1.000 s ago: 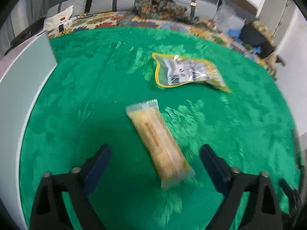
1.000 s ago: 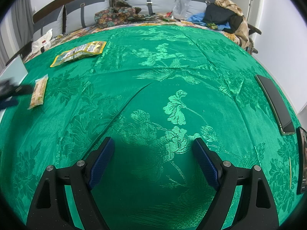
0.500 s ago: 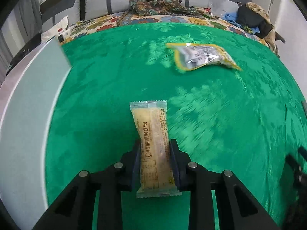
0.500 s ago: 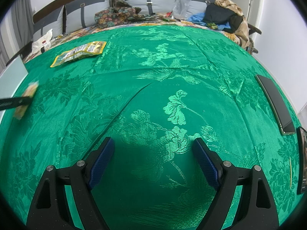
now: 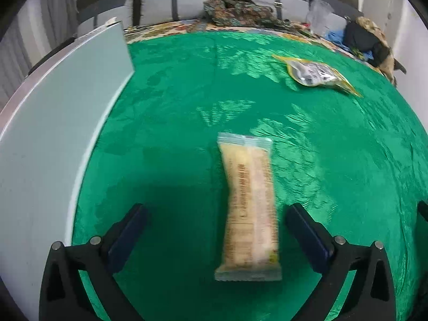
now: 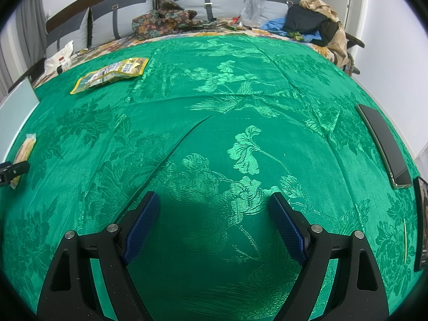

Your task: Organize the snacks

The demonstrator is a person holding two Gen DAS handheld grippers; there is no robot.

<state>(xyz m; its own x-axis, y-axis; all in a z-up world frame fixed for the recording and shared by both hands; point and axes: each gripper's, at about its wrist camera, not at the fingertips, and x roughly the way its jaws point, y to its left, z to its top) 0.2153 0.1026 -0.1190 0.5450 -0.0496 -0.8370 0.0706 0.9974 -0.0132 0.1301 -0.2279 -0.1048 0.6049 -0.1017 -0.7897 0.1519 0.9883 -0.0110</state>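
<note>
Surface: green brocade cloth [image 6: 240,101] spread over a bed, cushions and loose clothes at the far end; pale flat panel [image 5: 53,139] along the left edge.
Step in hand (judgement): snack bar looks just let go beside the panel; next is probably the pouch.
Left gripper [image 5: 214,230]: jaws opening, now wide; bar lies between the pads, touching neither.
Right gripper [image 6: 214,219]: spread wide, nothing between the pads, parked over bare cloth.
Doing it well: lift the left gripper clear before swinging away so a pad doesn't drag the wrapper; come at the pouch across its short side.
Snack pouch [image 5: 315,76]: yellow-edged, clear front, flat, well apart from the bar, farther up the bed.
Snack bar [image 5: 250,208]: long pale-yellow wrapper, crimped ends, lengthwise along the gripper's axis; print blurred, unreadable.
</note>
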